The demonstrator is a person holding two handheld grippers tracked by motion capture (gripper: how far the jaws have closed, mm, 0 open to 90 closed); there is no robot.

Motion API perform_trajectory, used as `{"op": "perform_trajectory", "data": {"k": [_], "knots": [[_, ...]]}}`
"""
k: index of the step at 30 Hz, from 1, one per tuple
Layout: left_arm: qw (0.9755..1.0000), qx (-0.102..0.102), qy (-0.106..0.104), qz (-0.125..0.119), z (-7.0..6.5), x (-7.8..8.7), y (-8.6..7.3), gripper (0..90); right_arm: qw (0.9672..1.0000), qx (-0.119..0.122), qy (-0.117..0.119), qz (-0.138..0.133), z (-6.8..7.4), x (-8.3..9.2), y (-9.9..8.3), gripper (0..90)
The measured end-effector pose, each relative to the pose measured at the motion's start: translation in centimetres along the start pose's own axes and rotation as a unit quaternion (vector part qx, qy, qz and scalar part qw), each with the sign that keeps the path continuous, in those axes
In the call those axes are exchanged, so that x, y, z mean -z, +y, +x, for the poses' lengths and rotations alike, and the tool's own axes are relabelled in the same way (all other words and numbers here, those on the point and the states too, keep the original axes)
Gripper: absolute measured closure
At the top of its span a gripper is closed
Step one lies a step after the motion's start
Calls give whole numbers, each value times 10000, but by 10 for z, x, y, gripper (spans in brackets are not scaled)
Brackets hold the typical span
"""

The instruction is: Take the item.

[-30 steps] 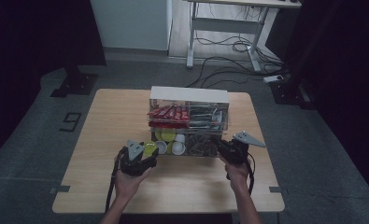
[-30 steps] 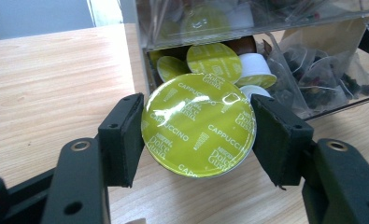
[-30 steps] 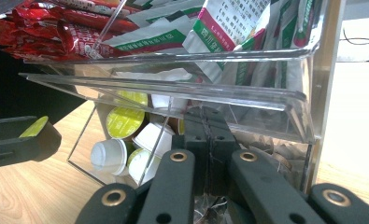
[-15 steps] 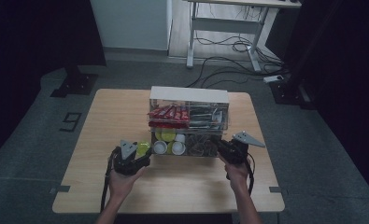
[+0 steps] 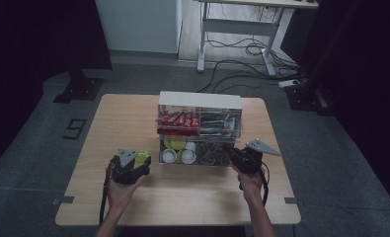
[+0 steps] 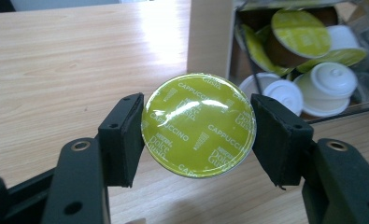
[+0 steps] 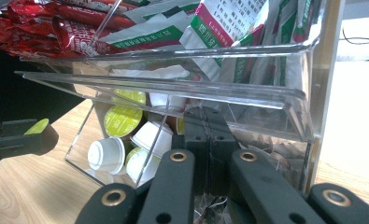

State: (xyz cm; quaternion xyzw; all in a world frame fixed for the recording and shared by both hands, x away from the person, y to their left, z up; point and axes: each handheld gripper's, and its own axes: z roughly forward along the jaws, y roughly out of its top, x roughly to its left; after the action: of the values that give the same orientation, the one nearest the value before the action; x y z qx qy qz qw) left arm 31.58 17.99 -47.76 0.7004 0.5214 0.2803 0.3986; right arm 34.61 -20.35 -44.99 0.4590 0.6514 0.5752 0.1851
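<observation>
My left gripper [image 5: 138,163] is shut on a coffee capsule [image 6: 198,123] with a yellow-green foil lid that reads "Cappuccino". Both black pads [image 6: 124,137] press its rim, and it is held over bare table left of the clear acrylic organizer [image 5: 200,98]. My right gripper [image 5: 231,152] is at the organizer's front right. Its jaws are pressed together, tips [image 7: 205,135] close to the lower compartment's clear wall, with nothing visible between them. That lower tier holds several white and green capsules [image 7: 121,140].
Red packets [image 5: 177,119] and green-and-white sachets [image 7: 219,28] fill the upper tier. Brown crinkled items [image 5: 213,155] lie in the lower right part. The wooden table [image 5: 118,113] has open room left of and in front of the organizer. Cables lie on the floor behind.
My left gripper has drawn away from the organizer's front, moving left and toward the person with the capsule in it. The right gripper has stayed put.
</observation>
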Motion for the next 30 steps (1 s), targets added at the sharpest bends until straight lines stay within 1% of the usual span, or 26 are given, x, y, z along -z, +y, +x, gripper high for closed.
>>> {"op": "perform_trajectory", "data": {"k": [8, 11, 17, 23, 26, 30], "knots": [[9999, 57, 76, 139, 13, -2, -11, 382, 10000, 0, -10, 13, 0, 0, 0, 892], [9997, 96, 112, 219, 19, -4, -15, 382, 10000, -5, -11, 15, 0, 0, 0, 889], [9989, 169, 212, 388, 27, -9, -22, 382, 10000, -3, -17, 19, 0, -1, -1, 889], [9978, 167, 251, 594, 29, -17, -29, 381, 10000, -5, -20, 27, -1, -1, -1, 889], [9971, 129, 298, 692, 29, -21, -32, 381, 10000, -8, -23, 23, -1, -1, -1, 889], [9964, 109, 283, 792, 27, -24, -35, 380, 10000, -14, -36, 37, -1, -2, -2, 889]]}}
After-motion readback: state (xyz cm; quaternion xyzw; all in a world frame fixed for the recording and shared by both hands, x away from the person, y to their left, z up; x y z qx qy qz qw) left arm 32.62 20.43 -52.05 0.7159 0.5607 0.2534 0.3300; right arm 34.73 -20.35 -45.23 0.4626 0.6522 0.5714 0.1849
